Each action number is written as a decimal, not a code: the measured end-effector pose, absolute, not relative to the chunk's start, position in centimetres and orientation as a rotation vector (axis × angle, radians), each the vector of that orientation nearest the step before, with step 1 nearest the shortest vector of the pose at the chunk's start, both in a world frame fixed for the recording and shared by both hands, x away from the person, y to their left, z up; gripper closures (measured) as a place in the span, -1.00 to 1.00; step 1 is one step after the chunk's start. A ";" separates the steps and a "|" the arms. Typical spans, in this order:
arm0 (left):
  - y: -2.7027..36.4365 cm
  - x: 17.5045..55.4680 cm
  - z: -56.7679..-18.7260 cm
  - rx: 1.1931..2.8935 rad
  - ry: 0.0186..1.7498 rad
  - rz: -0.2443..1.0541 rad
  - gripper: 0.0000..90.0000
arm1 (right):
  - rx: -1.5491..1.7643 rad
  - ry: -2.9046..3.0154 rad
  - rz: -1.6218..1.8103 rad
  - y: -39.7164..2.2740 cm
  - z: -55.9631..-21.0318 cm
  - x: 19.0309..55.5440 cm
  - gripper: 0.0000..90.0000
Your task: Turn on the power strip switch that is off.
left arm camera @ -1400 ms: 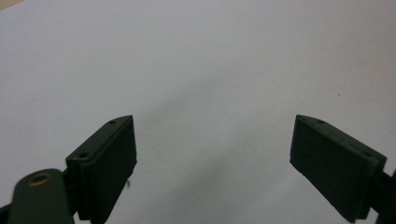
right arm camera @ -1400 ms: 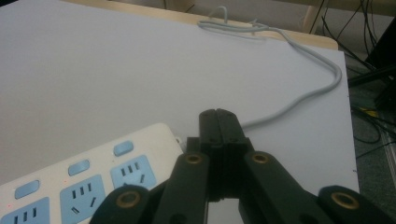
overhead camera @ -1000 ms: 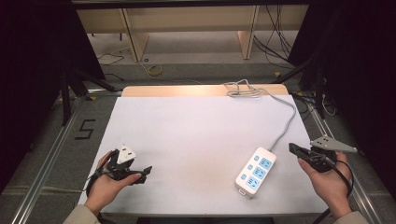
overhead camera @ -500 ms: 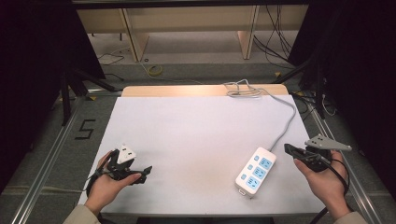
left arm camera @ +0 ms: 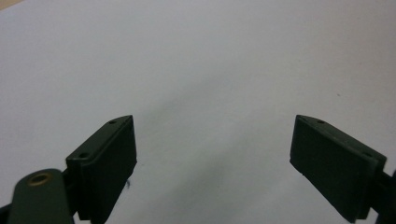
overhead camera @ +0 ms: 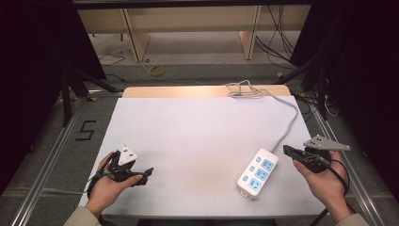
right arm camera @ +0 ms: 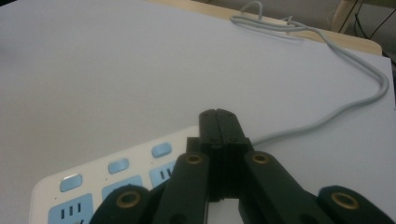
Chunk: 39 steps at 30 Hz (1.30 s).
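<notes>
The right tool, jaws pressed together on nothing, is edging leftward toward the power strip lying near the surface's front right corner, suggesting a push, while the left tool is waiting wide open.

My table wears a white sheet; the power strip lies at four o'clock; its grey cable runs toward one o'clock.
</notes>
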State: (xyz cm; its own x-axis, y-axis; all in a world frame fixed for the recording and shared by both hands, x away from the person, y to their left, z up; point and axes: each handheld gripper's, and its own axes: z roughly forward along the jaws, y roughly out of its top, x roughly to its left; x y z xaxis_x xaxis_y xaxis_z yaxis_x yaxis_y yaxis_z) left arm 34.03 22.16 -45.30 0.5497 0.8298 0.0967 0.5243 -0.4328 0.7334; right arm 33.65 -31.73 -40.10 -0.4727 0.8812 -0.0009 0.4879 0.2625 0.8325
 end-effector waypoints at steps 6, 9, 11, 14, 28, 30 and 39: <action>22.1 34.0 -45.3 2.127 1.084 0.599 -0.68 | 1.226 2.087 1.109 -31.2 -40.0 33.8 1.00; 22.1 34.0 -45.3 2.128 1.084 0.599 -0.68 | 1.223 2.092 1.108 -31.1 -40.0 33.8 1.00; 22.1 34.0 -45.3 2.128 1.083 0.598 -0.68 | 1.219 2.098 1.109 -30.9 -40.0 33.9 1.00; 22.1 34.0 -45.3 2.127 1.083 0.598 -0.68 | 1.220 2.103 1.107 -30.8 -40.0 33.9 1.00; 22.1 34.0 -45.3 2.130 1.081 0.599 -0.68 | 1.208 2.125 1.105 -30.2 -39.9 34.1 1.00; 22.1 34.0 -45.3 2.130 1.083 0.597 -0.68 | 1.211 2.128 1.103 -30.1 -39.8 34.2 1.00; 22.1 34.0 -45.3 2.135 1.077 0.602 -0.68 | 1.207 2.144 1.099 -29.8 -39.8 34.3 1.00</action>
State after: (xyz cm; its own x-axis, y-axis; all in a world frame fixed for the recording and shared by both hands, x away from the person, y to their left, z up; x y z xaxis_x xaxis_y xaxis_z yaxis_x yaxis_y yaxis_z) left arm 34.03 22.08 -45.28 0.5544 0.8259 0.1030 0.5204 -0.4405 0.7315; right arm 34.32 -29.84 -39.84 -0.5201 0.8541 0.0036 0.5018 0.3022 0.8105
